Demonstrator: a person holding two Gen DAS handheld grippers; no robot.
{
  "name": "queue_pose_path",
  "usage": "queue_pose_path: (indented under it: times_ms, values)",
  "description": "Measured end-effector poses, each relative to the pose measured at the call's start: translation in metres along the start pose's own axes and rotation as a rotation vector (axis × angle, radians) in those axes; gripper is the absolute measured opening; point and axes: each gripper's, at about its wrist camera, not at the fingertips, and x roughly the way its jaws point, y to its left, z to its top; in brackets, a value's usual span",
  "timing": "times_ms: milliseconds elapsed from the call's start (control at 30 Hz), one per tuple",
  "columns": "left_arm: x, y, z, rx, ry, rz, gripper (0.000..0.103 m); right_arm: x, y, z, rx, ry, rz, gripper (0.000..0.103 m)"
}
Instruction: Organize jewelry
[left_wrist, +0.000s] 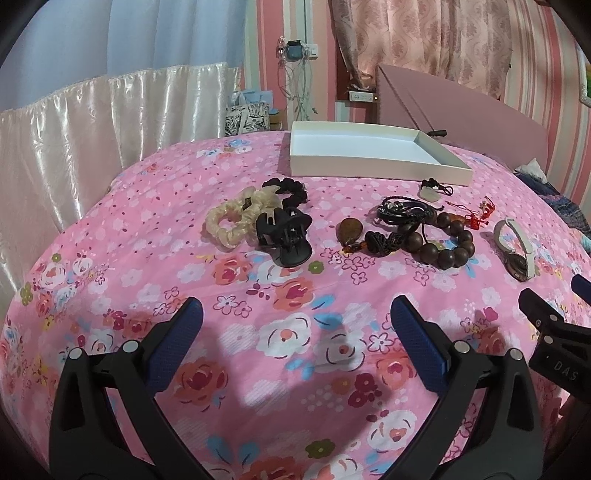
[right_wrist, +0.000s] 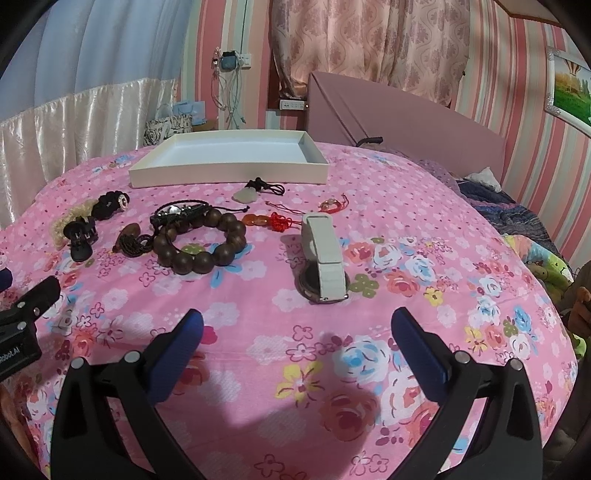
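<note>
A white shallow tray (left_wrist: 376, 168) (right_wrist: 229, 173) lies at the far side of the pink floral bedspread. Jewelry lies in a row in front of it: a cream scrunchie (left_wrist: 227, 221), a black claw clip (left_wrist: 286, 238) (right_wrist: 79, 236), a brown bead bracelet (left_wrist: 443, 240) (right_wrist: 201, 243), a black cord bracelet (right_wrist: 181, 213), a red knot charm (right_wrist: 277, 221), a jade pendant (right_wrist: 245, 195) and a white-strapped watch (left_wrist: 517, 247) (right_wrist: 325, 258). My left gripper (left_wrist: 295, 328) is open and empty, short of the clip. My right gripper (right_wrist: 295, 332) is open and empty, just short of the watch.
A pink headboard (right_wrist: 406, 118) stands behind the tray. Rumpled blankets (right_wrist: 517, 218) lie at the right. A satin curtain (left_wrist: 92, 122) hangs on the left. The right gripper's body shows at the left wrist view's right edge (left_wrist: 550, 332).
</note>
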Motion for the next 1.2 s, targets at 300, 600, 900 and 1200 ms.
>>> queue_pose_path:
  times_ms: [300,600,900,1200]
  values:
    - [0.003,0.007,0.003,0.002,0.041,-0.025,0.1,0.005,0.004,-0.001,-0.019,0.041,0.055,0.101]
    - [0.007,0.003,0.008,0.087,0.109,0.013,0.1,0.0,0.007,0.014,-0.053,0.035,0.093,0.101]
    - [0.014,0.016,0.037,0.037,0.15,-0.047,0.1,0.002,0.0,0.042,-0.079,0.052,0.075,0.101]
    - [0.02,-0.001,0.085,0.065,0.135,-0.09,0.1,0.01,-0.016,0.082,-0.066,0.034,0.095,0.101]
